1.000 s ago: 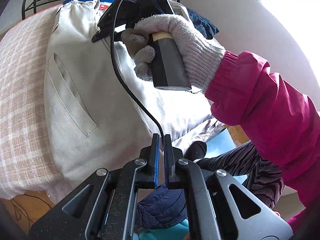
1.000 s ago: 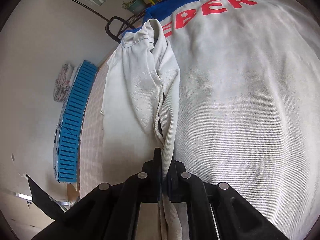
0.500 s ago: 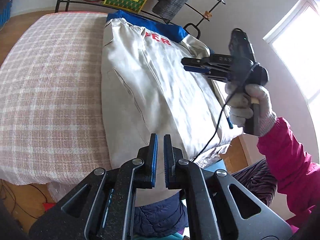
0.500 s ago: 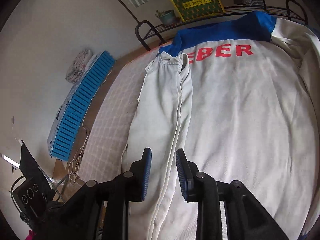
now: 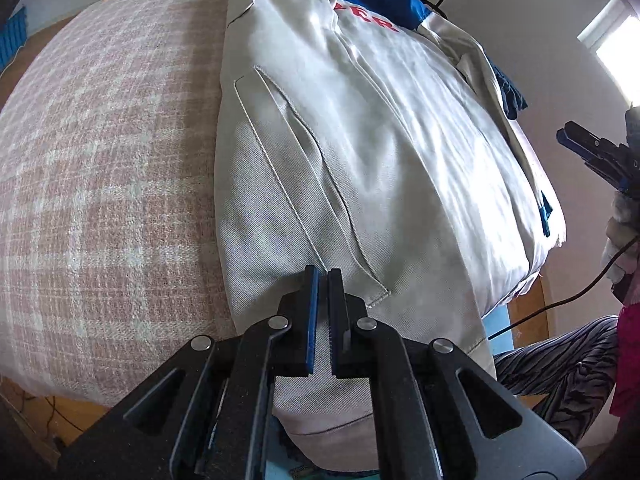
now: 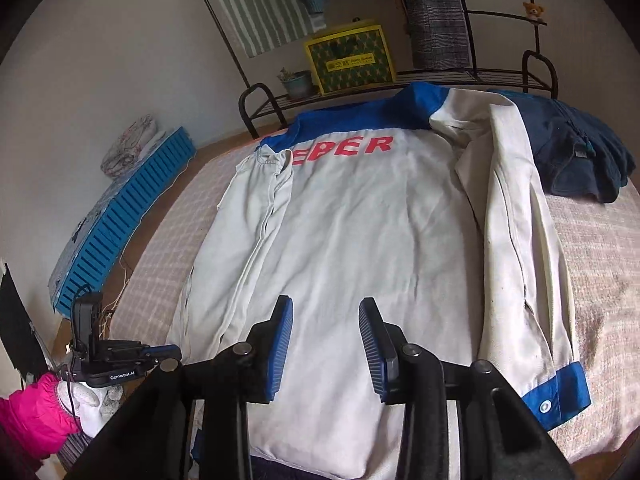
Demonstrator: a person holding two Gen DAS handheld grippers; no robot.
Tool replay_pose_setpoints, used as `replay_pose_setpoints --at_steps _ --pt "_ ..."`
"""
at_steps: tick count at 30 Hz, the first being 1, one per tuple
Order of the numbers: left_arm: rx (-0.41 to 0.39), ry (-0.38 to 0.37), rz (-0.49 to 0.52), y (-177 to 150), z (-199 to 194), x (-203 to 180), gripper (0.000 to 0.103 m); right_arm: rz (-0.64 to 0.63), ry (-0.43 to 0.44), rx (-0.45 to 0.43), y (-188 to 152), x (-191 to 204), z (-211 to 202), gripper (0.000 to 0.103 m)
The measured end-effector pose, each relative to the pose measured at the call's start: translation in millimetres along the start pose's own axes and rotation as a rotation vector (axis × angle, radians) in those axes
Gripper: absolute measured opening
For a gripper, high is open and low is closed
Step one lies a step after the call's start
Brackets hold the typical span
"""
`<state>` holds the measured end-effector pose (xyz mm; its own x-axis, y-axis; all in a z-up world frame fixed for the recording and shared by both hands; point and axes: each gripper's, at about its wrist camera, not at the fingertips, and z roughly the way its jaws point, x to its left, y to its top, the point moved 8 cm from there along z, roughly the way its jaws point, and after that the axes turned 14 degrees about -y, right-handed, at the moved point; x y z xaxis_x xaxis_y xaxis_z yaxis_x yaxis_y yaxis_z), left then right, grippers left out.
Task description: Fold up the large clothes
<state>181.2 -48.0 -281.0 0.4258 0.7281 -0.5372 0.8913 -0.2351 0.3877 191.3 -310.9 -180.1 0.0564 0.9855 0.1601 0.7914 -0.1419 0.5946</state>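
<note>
The white jacket (image 6: 360, 240) lies flat on the checked bed cover (image 5: 100, 160), filling the middle of both views. The right gripper (image 6: 326, 344) hangs above its lower part; its jaws have just been opening and hold nothing. The left gripper (image 5: 323, 280) has closed, empty jaws over the hem.

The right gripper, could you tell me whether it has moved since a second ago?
Yes. The right gripper has drawn back and up from the jacket: the yellow box now shows. Its jaws have just been opening, nothing between them.
</note>
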Motion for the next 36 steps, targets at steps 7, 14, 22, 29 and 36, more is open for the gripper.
replay_pose_setpoints --at_steps 7,14,22,29,36 --pt "-0.035 -0.024 0.025 9.9 -17.3 -26.5 0.002 0.161 -0.071 -0.054 0.3 -88.0 -21.2 0.054" --pt "-0.145 -0.118 0.106 48.4 -34.1 -83.7 0.035 0.403 -0.166 -0.04 -25.9 -189.1 -23.1 0.061" --pt "-0.145 -0.15 0.083 68.6 -15.5 -99.0 0.035 0.552 -0.155 0.059 -63.1 -241.8 10.5 0.059" --pt "-0.103 -0.151 0.038 68.6 9.5 -93.9 0.035 0.559 -0.123 0.117 -77.0 -242.6 30.6 0.059" --pt "-0.105 -0.146 0.019 72.6 14.6 -90.9 0.035 0.41 -0.134 0.139 -70.9 -213.1 34.6 0.013"
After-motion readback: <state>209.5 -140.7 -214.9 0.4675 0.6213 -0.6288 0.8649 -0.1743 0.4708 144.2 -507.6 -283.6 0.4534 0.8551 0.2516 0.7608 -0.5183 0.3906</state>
